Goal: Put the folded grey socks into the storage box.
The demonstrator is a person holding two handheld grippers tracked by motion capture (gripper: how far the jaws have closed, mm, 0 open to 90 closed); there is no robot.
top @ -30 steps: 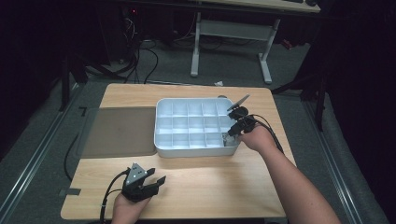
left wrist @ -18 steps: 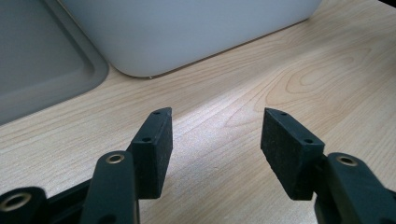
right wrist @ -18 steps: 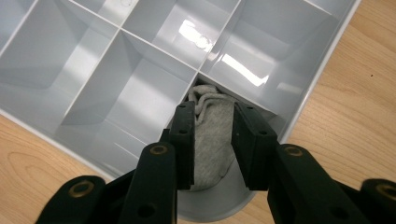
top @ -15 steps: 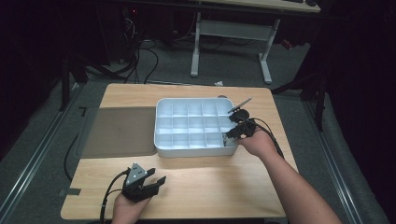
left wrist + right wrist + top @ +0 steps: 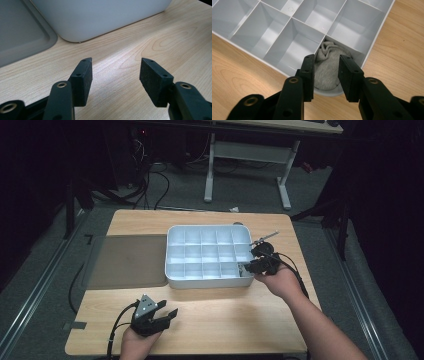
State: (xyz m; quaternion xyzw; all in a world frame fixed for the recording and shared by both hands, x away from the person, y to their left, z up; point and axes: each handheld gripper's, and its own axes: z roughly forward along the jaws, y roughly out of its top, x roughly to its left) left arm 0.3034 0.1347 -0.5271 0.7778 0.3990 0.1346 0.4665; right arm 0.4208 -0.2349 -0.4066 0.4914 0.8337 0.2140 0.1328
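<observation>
Here, going from the left, the left gripper (image 5: pixel 167 313) rests near the front edge of the table (image 5: pixel 210 340), jaws spread and holding nothing; in the left gripper view its pads (image 5: pixel 82 77) frame bare wood, with the mat (image 5: pixel 22 32) and the near wall of the tray (image 5: pixel 100 17) ahead. It is well apart from the work. The tray sits mid-table, with the mat touching its left side.

The cloth (image 5: pixel 328 66), a small grey bundle, lies in the tray's front right corner cell. The right gripper (image 5: pixel 326 75) is by far the nearer one: in the right gripper view its jaws stand on either side of the cloth, part-way closed, but I cannot tell whether they press on it or have let go. The bundle's long axis runs straight ahead between the jaws, toward the cell's far divider.

The cell walls hem the cloth closely left, right and behind, so the free way, I judge, is up and back over the tray's rim. To the right of the tray there is bare wood up to the table's edge.
</observation>
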